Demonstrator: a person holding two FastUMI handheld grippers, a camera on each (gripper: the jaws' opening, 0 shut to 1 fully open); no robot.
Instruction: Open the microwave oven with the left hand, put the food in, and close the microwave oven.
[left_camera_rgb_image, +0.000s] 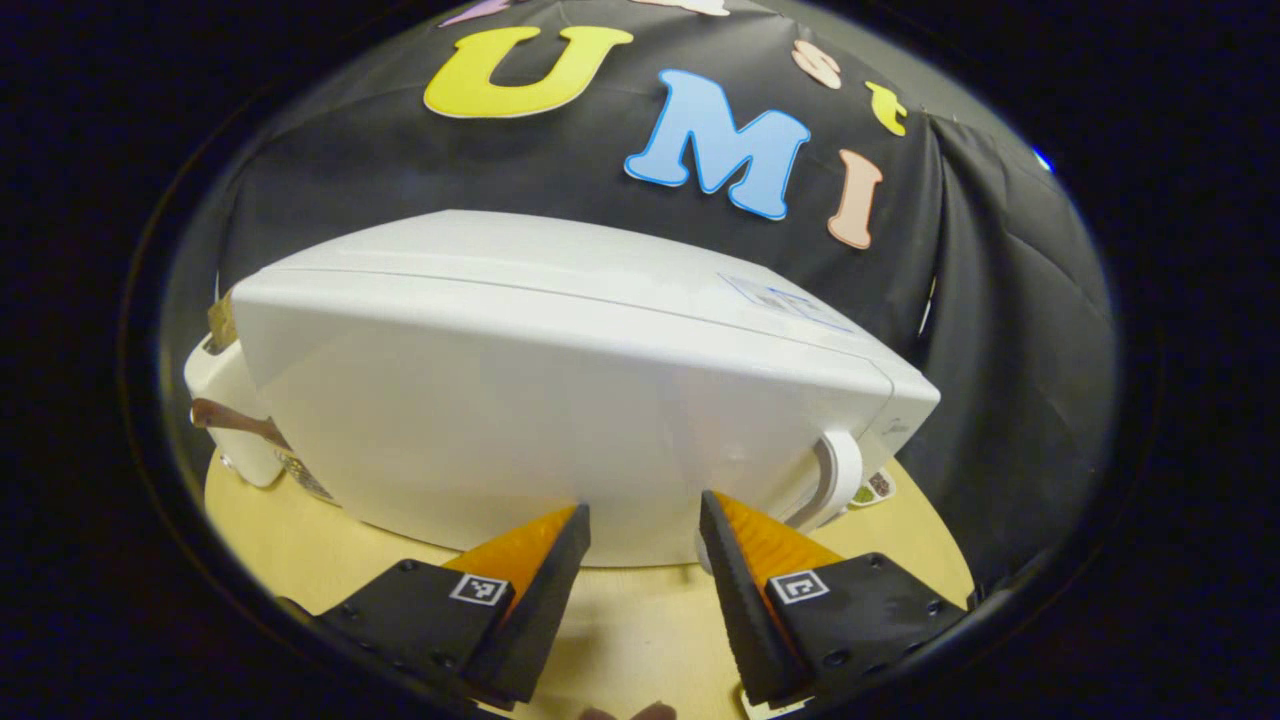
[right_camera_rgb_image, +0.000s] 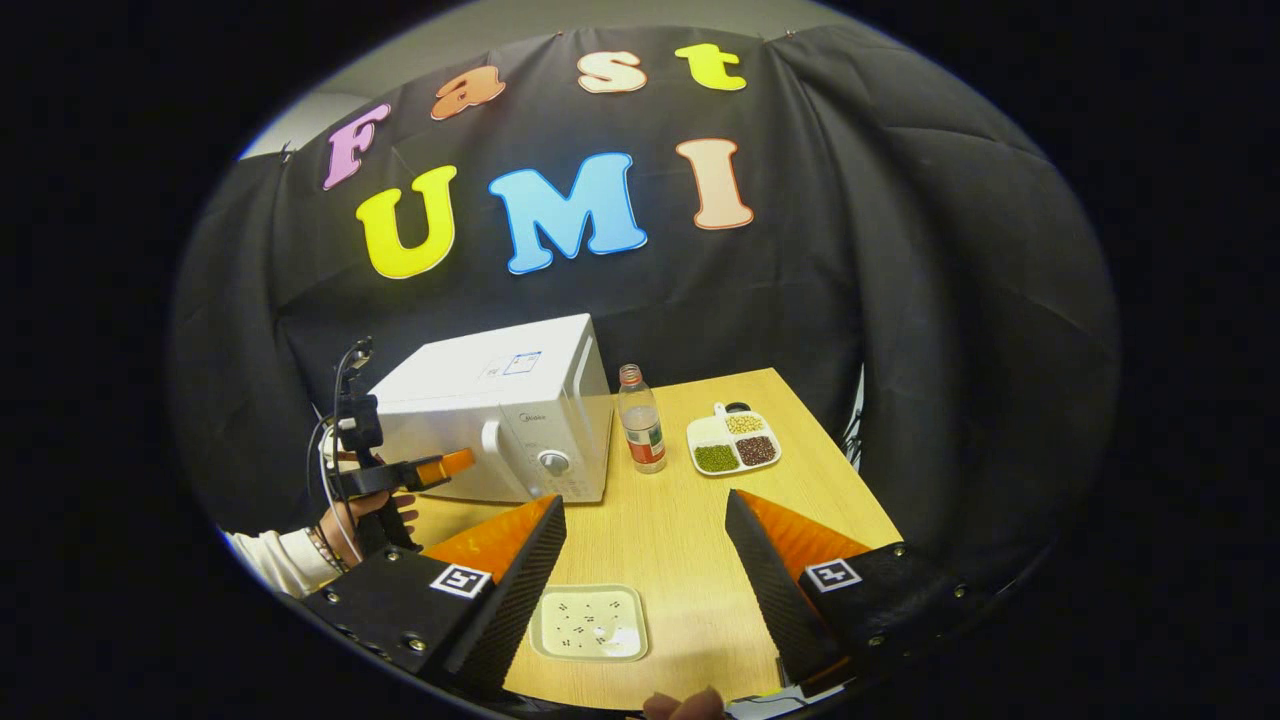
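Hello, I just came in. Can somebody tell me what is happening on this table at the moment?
A person is holding a two-finger gripper in each hand at a light wooden table. The left gripper, fingers open, is right up against the closed door of the white microwave oven, beside its white handle. The right gripper hangs open above a pale square plate. A clear plastic bottle and a white divided dish of beans stand farther back.

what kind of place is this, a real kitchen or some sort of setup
Likely a staged recording booth, not a real kitchen: a black cloth wall hangs behind a small wooden table holding a white microwave, a bottle and a divided dish of beans.
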